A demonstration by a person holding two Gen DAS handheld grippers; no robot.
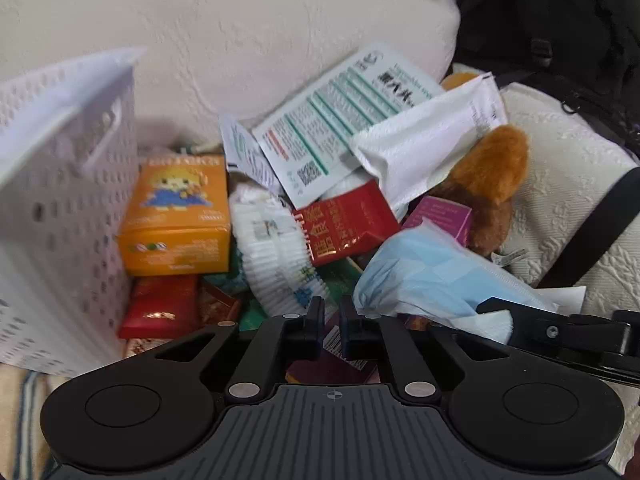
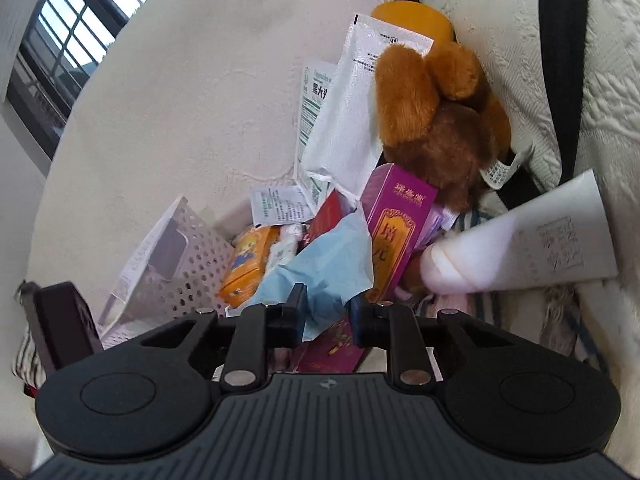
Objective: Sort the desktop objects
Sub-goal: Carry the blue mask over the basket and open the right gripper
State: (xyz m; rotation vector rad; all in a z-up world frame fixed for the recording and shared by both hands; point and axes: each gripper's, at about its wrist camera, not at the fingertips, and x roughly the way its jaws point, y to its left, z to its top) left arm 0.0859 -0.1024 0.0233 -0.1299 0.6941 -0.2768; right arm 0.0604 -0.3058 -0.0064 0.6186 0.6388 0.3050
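Note:
A pile of objects lies beside a tipped white perforated basket (image 1: 60,184): an orange box (image 1: 178,220), a red packet (image 1: 346,226), white sachets (image 1: 332,120), a blue face mask (image 1: 436,276), a magenta box (image 2: 396,220) and a brown plush toy (image 2: 436,120). My left gripper (image 1: 331,330) hovers low over the pile, jaws nearly closed, nothing clearly held. My right gripper (image 2: 326,312) has its jaws around the blue mask's (image 2: 332,268) lower edge. A white tube (image 2: 520,240) lies at the right. The right gripper also shows in the left wrist view (image 1: 568,332).
A cream textured cushion (image 1: 240,32) backs the pile. A black strap (image 2: 564,60) crosses a white quilted cover at the right. A dark bag (image 1: 560,20) sits at the upper right. A window (image 2: 60,48) is at the far left.

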